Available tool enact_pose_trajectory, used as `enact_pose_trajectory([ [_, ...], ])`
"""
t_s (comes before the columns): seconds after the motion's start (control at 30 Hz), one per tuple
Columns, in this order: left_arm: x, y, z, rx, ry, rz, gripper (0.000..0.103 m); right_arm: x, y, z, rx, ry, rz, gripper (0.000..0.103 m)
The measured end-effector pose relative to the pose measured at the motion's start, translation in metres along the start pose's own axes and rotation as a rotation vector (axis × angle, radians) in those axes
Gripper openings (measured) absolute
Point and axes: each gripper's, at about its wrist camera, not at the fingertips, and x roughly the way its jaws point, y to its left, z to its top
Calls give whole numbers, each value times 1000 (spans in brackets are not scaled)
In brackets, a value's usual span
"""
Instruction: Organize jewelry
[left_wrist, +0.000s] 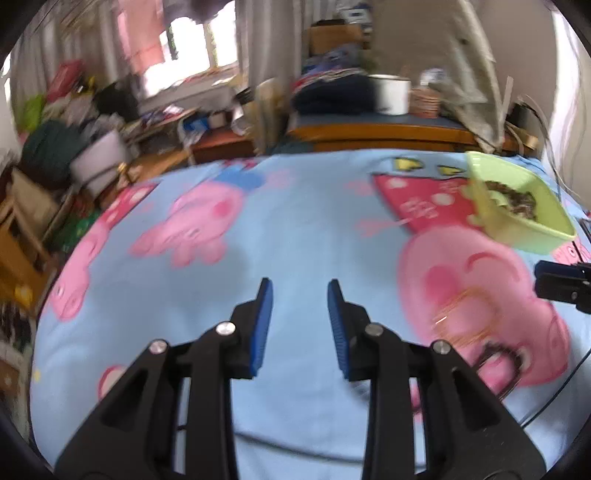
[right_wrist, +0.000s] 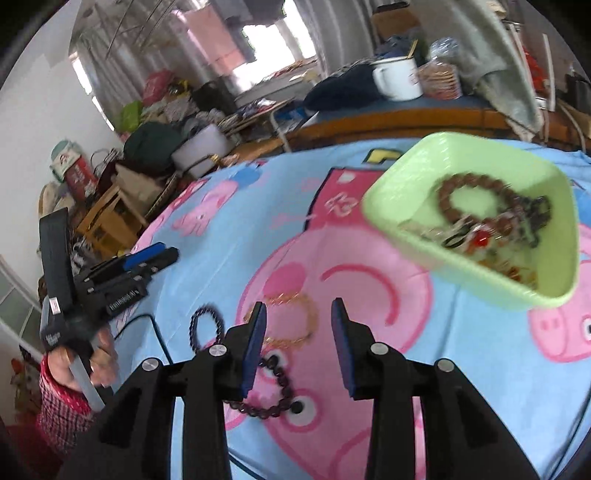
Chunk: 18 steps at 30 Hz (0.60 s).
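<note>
Where visible, right-wrist only: dark bracelet (right_wrist: 271, 391)

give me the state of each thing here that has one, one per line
green tray: on the blanket, holding bracelets
brown bead bracelet: in the tray
gold bangle: loose on the blanket
dark bead bracelet: loose on the blanket
left tool: open, empty
right tool: open, empty, above the gold bangle

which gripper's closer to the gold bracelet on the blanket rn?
Right. The right gripper hovers just in front of the gold bracelet, jaws open and empty. The left gripper is off to the side, over bare blanket, clear of the jewelry.
</note>
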Motion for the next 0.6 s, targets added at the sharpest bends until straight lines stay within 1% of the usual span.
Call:
enact_pose_trajectory([
  [0.1,-3,32,-18,-46,27,-8,29,9,9,-4,-20,25,12,7],
  [0.2,-4,41,-30,-64,52,-69,29,18,23,-7,-63,49,19,7],
  [0.27,-7,36,-36,-47,56,-135,29,22,36,-9,-113,55,3,6],
  [0.33,-10,24,-39,-8,51,-178,29,25,47,-11,-154,61,-11,3],
  [0.4,-9,11,-40,29,49,-230,29,32,58,-12,-193,83,-6,0],
  [0.5,0,-5,-40,52,62,-254,29,43,78,-18,-262,120,6,0],
  [0.6,13,-14,-42,47,106,-281,29,55,90,-21,-300,139,-9,0],
])
